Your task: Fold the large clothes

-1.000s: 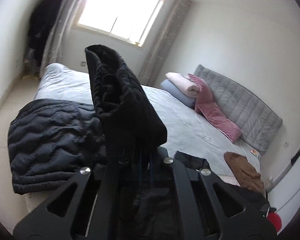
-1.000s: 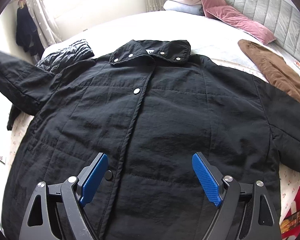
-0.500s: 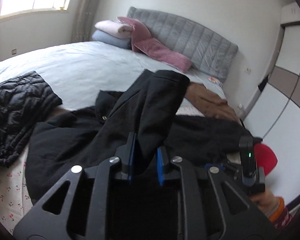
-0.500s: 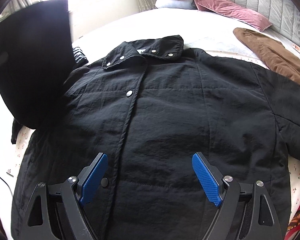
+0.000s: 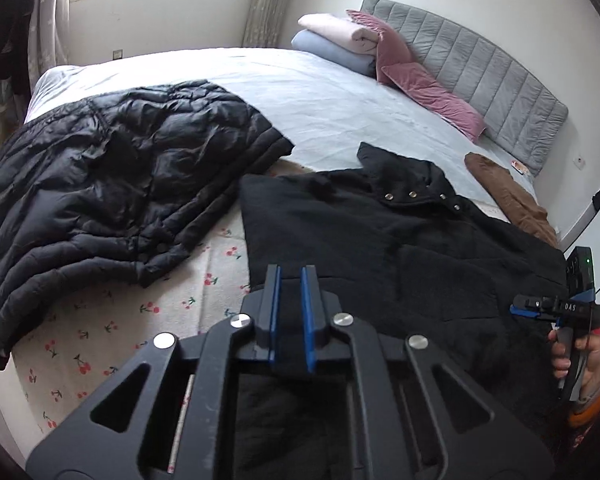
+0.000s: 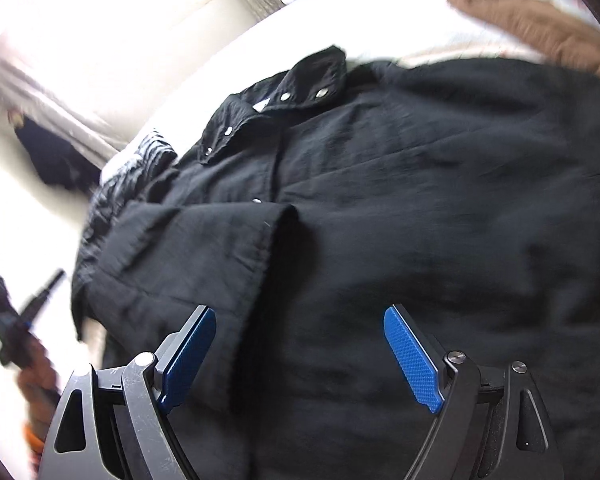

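Observation:
A large black jacket (image 5: 400, 248) with snap buttons lies front-up on the bed. Its left sleeve (image 6: 204, 240) is folded across the chest, cuff near the placket. My left gripper (image 5: 290, 276) hovers over the jacket's left edge; its blue pads stand a narrow gap apart with nothing between them. My right gripper (image 6: 300, 344) is wide open above the jacket's lower front (image 6: 380, 240), holding nothing. The right gripper also shows in the left wrist view (image 5: 556, 308), at the jacket's right side. The left gripper shows blurred in the right wrist view (image 6: 16, 320).
A black quilted puffer coat (image 5: 100, 184) lies on the bed's left part. A brown garment (image 5: 508, 200) lies right of the collar. Folded blankets and pink pillows (image 5: 380, 52) sit by the grey headboard (image 5: 480, 72). The cherry-print sheet (image 5: 112, 320) shows at the near edge.
My left gripper carried the sleeve over the jacket's front, let it go and drew back to the left edge. The right gripper view has tilted and is blurred.

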A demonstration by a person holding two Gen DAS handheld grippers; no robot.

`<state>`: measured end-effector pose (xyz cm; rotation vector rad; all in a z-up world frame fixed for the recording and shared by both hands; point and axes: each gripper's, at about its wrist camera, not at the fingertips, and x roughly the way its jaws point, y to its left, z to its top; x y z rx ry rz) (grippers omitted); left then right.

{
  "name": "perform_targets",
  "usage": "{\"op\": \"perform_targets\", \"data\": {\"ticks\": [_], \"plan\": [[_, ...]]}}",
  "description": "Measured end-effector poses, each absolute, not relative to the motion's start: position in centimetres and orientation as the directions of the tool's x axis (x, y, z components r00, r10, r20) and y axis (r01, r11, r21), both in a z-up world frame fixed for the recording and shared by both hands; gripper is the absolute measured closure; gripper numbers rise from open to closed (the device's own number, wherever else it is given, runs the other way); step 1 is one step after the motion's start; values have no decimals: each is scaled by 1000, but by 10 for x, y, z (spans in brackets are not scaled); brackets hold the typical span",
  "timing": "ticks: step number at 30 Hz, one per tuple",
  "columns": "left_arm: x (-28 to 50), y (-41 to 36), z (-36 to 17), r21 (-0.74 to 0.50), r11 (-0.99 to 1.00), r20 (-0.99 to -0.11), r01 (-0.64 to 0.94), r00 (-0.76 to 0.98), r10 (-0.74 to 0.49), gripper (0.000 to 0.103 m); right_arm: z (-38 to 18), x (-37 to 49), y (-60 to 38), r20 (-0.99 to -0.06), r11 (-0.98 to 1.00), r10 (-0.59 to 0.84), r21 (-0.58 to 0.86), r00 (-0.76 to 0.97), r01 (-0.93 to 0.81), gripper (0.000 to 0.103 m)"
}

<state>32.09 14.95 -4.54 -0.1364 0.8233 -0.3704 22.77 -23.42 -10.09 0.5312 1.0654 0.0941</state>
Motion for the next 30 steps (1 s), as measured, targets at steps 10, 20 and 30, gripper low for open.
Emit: {"op": "perform_targets", "data": {"ticks": [10, 20, 30], "plan": [[324, 110, -56, -249, 890, -667, 382, 599, -443, 93, -74, 298, -209, -787, 960, 126, 251, 604, 127, 93], [314, 72, -86, -125, 893, -757, 432, 541, -367, 90, -82, 304, -221, -804, 969, -24, 128, 595, 212, 43], [307, 60, -101, -65, 900, -758, 431, 566, -325, 57, -111, 269, -171, -782, 999, 37, 50, 623, 4, 35]]}}
